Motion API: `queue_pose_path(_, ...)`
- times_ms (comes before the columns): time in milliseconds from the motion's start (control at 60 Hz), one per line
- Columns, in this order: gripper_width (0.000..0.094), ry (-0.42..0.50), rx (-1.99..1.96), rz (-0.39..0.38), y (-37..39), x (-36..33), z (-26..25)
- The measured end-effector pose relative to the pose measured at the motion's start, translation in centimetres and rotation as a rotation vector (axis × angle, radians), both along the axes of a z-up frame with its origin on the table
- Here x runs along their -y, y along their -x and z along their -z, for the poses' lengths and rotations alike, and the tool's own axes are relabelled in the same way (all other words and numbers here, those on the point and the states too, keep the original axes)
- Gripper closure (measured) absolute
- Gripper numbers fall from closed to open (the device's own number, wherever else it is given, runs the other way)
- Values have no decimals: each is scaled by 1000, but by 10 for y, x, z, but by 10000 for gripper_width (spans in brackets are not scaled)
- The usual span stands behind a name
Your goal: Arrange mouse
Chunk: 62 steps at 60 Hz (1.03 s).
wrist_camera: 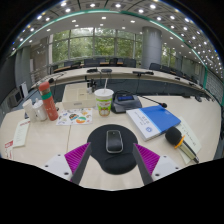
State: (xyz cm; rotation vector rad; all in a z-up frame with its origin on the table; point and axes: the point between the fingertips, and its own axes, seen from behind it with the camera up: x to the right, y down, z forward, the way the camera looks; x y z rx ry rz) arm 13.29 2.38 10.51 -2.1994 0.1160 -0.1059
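Bottle (47, 100): a red bottle stands far left on the bench (40, 140), near some small white things I can't make out.

Papers (75, 117): bright papers lie flat next to the bottle.

Cup (104, 101): a white and green cup stands upright behind the mat, well back from the jaws.

Mat (112, 137): a round black mat lies right ahead of the jaws, between the two pink pads.

Mouse (114, 141): a dark mouse sits on the middle of the mat. It is straight ahead of the jaws and lined up with the gap between them. Its long side points away from the jaws, toward the cup. Nothing touches it.

Jaws: the gripper (112, 163) is spread wide and holds nothing. One pink pad sits at each side, and the mouse is just past the tips.

Book (153, 121): a blue and white book lies flat to the right of the mat.

Black box (127, 101): a dark box sits behind the book, near the cup.

Yellow tool (180, 141): something yellow and black lies far right. I can't tell what it is.

Next move: I think the jaws need to go straight forward, so the pads come down on the mouse's two long sides.
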Motion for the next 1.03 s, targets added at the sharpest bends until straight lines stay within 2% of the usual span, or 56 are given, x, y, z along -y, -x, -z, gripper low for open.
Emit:
queue_pose_path(233,82,-41,50,27,31,131,-67)
queue_pose_path(533,81,-81,63,-6,70,266,-116)
queue_pose_path(750,79,-109,71,-2,75,299,-133)
queue_pose_path(1033,85,-133,67,10,70,307,-146)
